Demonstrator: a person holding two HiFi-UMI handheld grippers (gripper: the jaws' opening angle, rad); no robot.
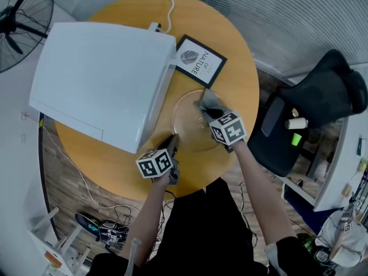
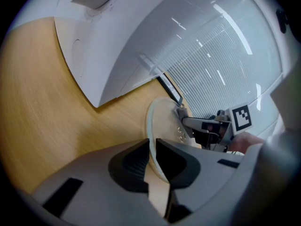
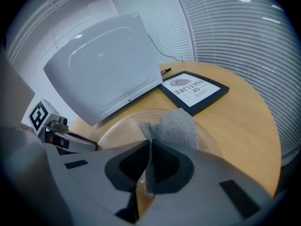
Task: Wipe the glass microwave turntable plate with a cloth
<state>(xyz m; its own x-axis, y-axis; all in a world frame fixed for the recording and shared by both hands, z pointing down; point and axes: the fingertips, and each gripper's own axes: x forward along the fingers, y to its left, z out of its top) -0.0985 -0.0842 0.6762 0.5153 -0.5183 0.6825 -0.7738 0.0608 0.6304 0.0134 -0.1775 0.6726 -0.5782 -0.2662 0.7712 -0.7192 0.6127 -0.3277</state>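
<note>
Glass turntable plate (image 1: 185,104) lies on the round wooden counter (image 1: 241,56), just beside the front corner of the white microwave (image 1: 100,76). The left gripper (image 1: 173,140) comes in from the near side, and its jaws are pinched on the plate's near rim, which passes between the two dark pads in the left gripper view. The right gripper (image 1: 205,114) is over the plate's far half. Its jaws are clamped on a grey cloth (image 1: 210,100), whose free end spreads forward onto the glass.

A dark-framed print (image 1: 199,61) lies flat on the counter just beyond the plate, close to its far rim and next to the microwave's corner. A white cable (image 1: 168,10) runs off the counter's far edge. Well apart from all this, a fan (image 1: 17,22) stands on the floor at the left and a black office chair (image 1: 322,102) at the right.
</note>
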